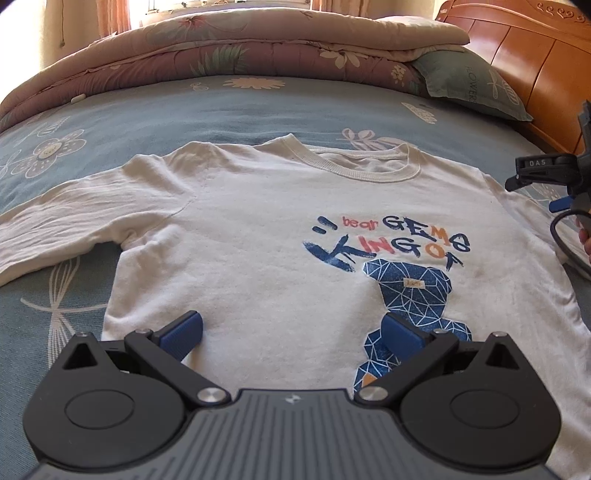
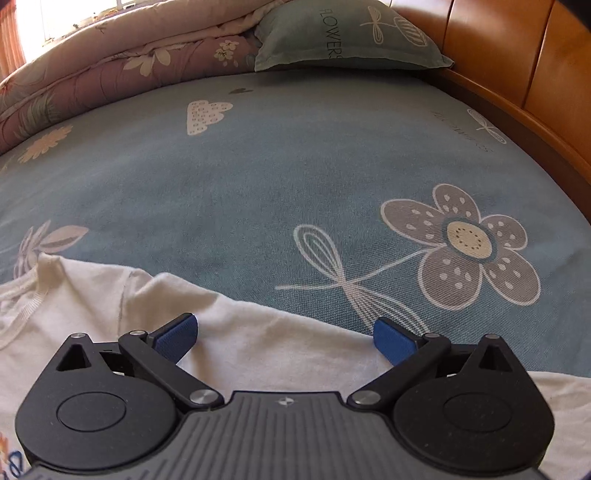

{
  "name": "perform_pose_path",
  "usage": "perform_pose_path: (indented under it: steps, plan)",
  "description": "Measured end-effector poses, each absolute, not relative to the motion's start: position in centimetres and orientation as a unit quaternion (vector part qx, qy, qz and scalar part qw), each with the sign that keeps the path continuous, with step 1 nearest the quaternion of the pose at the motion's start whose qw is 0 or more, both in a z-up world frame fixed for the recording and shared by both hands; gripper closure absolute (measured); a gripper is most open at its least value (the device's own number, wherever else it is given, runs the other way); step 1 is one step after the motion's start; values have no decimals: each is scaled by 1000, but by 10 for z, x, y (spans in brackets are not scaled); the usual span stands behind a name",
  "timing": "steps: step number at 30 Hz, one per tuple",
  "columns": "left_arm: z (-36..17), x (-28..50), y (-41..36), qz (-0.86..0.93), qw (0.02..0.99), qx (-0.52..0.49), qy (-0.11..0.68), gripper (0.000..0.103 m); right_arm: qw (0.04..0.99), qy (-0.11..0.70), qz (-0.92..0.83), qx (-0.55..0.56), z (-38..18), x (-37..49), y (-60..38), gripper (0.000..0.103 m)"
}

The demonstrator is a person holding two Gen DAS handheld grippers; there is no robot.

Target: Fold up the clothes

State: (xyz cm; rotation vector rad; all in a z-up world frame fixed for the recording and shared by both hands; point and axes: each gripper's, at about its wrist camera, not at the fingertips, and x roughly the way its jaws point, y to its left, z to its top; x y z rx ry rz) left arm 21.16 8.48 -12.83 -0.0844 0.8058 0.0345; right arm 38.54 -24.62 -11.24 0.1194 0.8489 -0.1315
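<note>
A white long-sleeved shirt (image 1: pixel 258 240) with a blue bear print and coloured lettering lies flat, front up, on the bed. Its collar points toward the far quilt, and one sleeve stretches out to the left. My left gripper (image 1: pixel 293 330) is open above the shirt's lower body, nothing between its blue pads. In the right wrist view the shirt's shoulder and other sleeve (image 2: pixel 258 332) lie under my right gripper (image 2: pixel 286 334), which is open and empty. The right gripper (image 1: pixel 546 181) also shows at the right edge of the left wrist view, beside the shirt's shoulder.
The bed has a blue-green sheet (image 2: pixel 295 166) printed with flowers. A folded floral quilt (image 1: pixel 229 48) and a green pillow (image 2: pixel 351 33) lie at the far side. A wooden headboard (image 2: pixel 517 66) runs along the right. Part of a hand (image 1: pixel 585 240) and a cable show at the right edge.
</note>
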Motion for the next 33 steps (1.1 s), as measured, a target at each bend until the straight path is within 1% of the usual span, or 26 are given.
perform_pose_path:
  steps: [4, 7, 11, 14, 18, 20, 23, 25, 27, 30, 33]
  plan:
    - [-128, 212, 85, 17, 919, -45, 392, 1, 906, 421, -23, 40, -110, 385, -210, 0]
    - [-128, 211, 85, 16, 918, -40, 394, 1, 900, 433, -51, 13, -129, 405, -194, 0]
    - [-129, 211, 86, 13, 918, -36, 395, 1, 909, 413, -51, 15, -139, 437, -195, 0]
    - [-128, 211, 88, 11, 918, -38, 395, 1, 907, 418, -44, 17, -132, 453, -197, 0]
    - [-124, 210, 95, 24, 919, -48, 390, 1, 919, 394, 4, -3, -104, 432, -179, 0]
    - [-123, 210, 100, 33, 918, -54, 391, 1, 914, 404, 44, 4, -96, 418, -170, 0]
    - [-125, 210, 103, 38, 916, -58, 395, 1, 892, 440, 99, 18, -104, 406, -153, 0]
    - [-126, 209, 101, 39, 916, -49, 397, 1, 885, 451, 114, -1, -116, 403, -139, 0]
    - [-127, 210, 99, 39, 915, -39, 399, 1, 889, 445, 102, -36, -127, 406, -128, 0]
    - [-127, 211, 100, 36, 915, -39, 399, 1, 899, 427, 91, -39, -130, 419, -128, 0]
    - [-126, 212, 104, 35, 915, -48, 400, 1, 903, 418, 97, -10, -113, 418, -142, 0]
